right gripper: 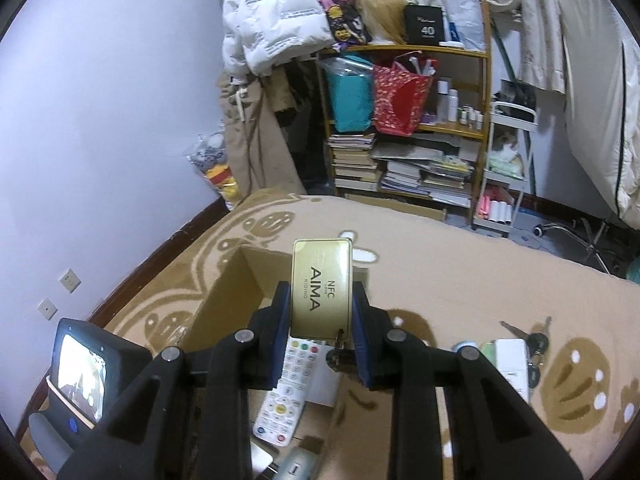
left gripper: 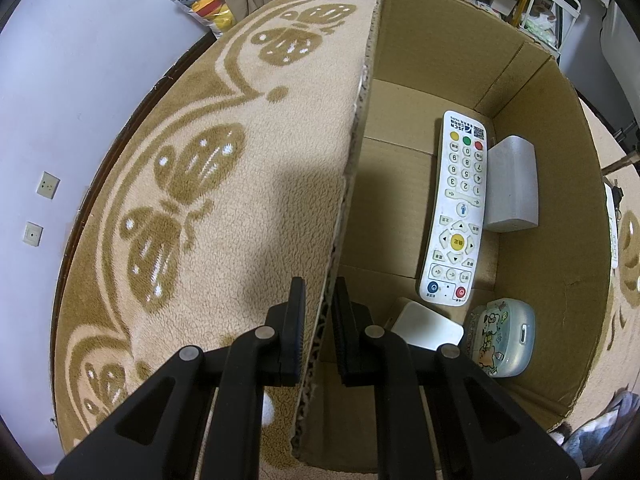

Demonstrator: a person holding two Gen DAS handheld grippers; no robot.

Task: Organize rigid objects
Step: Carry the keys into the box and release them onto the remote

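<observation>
Left wrist view is filled from 7 to 11 o'clock by a beige blanket with brown butterfly figures, and from 12 to 5 o'clock by an open cardboard box standing on it. The left gripper, at 6 o'clock, is clenched on the box's near wall, one finger outside and one inside. On the box floor, a white remote control lies lengthwise at about 3 o'clock, a grey block touching its right side. Below the remote, at 4 o'clock, sit a white flat case and, just beside it, a pale cartoon-printed case. Right wrist view shows the right gripper at centre, above the box, grasping a gold card marked AIMA, upright between its blue pads. Keys lie on the blanket at 4 o'clock, next to a white packet.
</observation>
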